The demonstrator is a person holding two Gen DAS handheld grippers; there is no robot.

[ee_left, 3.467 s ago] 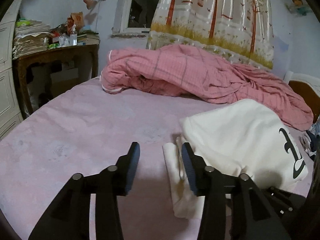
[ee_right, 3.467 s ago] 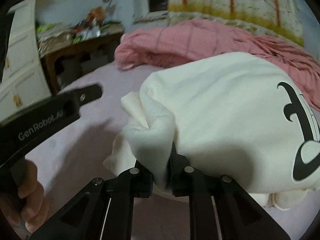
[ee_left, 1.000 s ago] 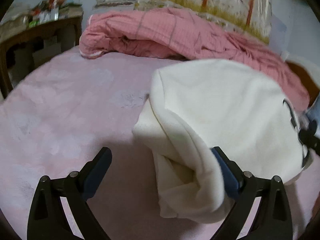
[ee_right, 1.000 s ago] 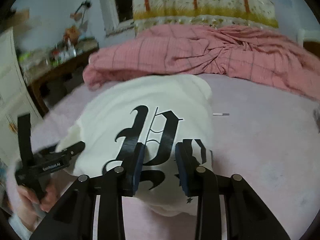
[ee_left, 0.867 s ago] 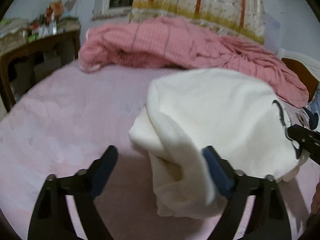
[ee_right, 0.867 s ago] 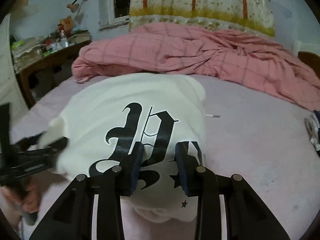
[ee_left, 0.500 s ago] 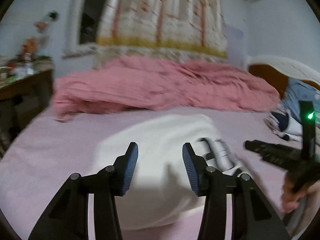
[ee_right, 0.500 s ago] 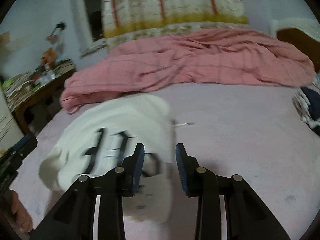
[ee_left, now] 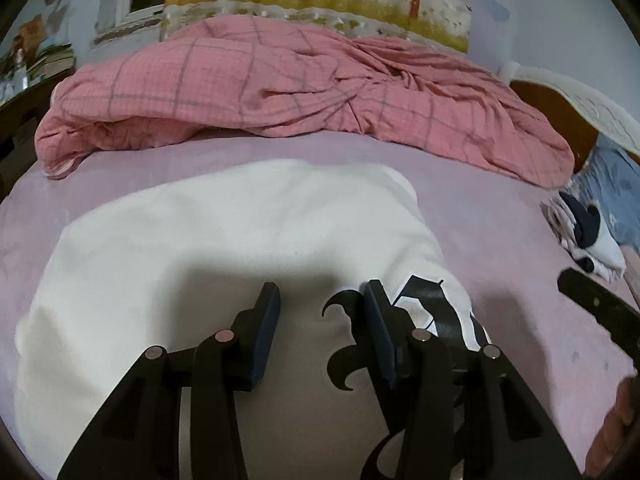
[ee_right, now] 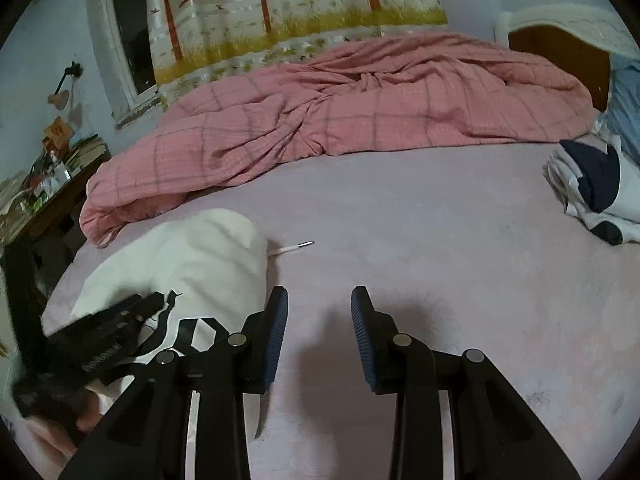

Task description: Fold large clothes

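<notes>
A: Left tool (ee_left: pixel 320 308) state?
B: Released. Its fingers (ee_left: pixel 266 320) stood apart, nothing between them, hovering over the cream sweatshirt (ee_left: pixel 224 232).

A: Right tool (ee_right: pixel 319 312)?
B: Also released, fingers (ee_right: pixel 362 320) spread, gripping nothing. Beneath it lay only bare pink bed sheet (ee_right: pixel 420 240), with the sweatshirt just to its left.

A: Where was the sweatshirt?
B: Folded into a compact bundle on the sheet, black gothic lettering (ee_left: pixel 420 300) showing at its near right corner. A white drawstring (ee_right: pixel 290 248) with a metal tip trailed out from the bundle onto the sheet.

A: Surroundings, working outward?
B: A rumpled pink checked quilt (ee_left: pixel 280 80) was heaped across the far side of the bed. At the right edge sat a small pile of white and navy clothes (ee_right: pixel 596 192), touching a light blue fabric item (ee_right: pixel 624 108) behind it. Beyond the quilt hung a tree-print curtain (ee_right: pixel 280 12) beside a window (ee_right: pixel 128 40). At far left, a wooden counter (ee_right: pixel 44 208) carried books and small clutter, too blurred to identify.

A: Any containers?
B: Could not tell.
</notes>
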